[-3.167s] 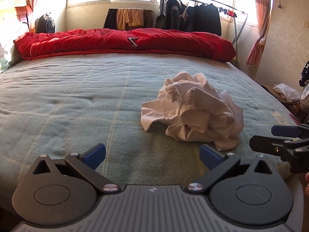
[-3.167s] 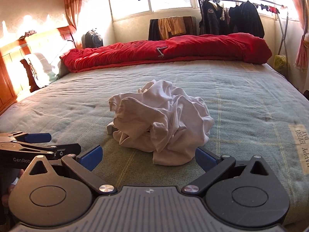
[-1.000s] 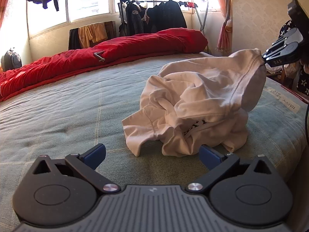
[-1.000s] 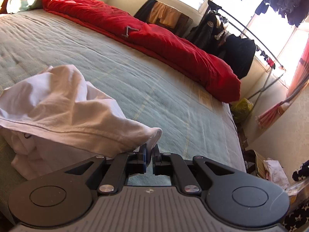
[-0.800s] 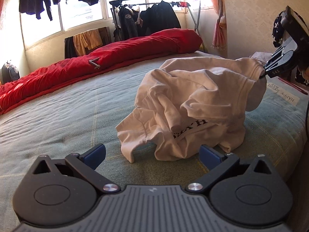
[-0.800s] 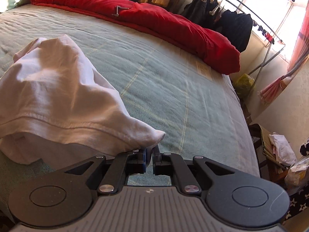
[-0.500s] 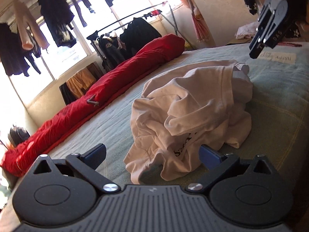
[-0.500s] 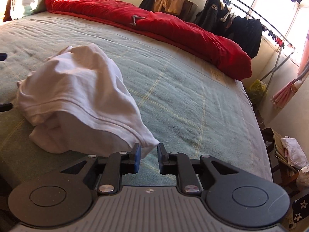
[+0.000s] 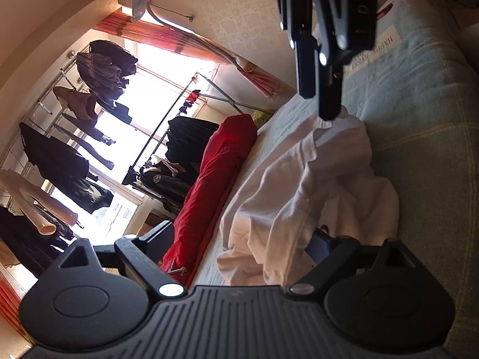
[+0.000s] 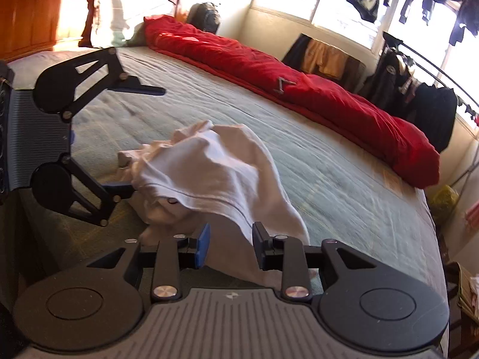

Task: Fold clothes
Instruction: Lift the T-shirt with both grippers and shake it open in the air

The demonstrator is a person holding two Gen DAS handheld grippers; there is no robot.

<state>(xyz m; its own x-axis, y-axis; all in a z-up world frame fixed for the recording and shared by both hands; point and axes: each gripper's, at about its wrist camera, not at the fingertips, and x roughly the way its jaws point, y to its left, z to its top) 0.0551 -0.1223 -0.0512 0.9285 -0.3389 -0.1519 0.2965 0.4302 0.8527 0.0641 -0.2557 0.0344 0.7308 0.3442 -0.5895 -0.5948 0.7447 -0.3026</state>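
a crumpled white cotton garment (image 10: 215,173) lies on the green quilted bed cover (image 10: 329,179). the right gripper (image 10: 229,243), jaws opening, straddles its loose hem unpinched. the left gripper (image 10: 137,137), wide but closing, flanks the far end.

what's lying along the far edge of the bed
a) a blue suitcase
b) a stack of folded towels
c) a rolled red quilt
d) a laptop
c: in the right wrist view a long red quilt stretches along the far side of the bed, behind the crumpled white garment.
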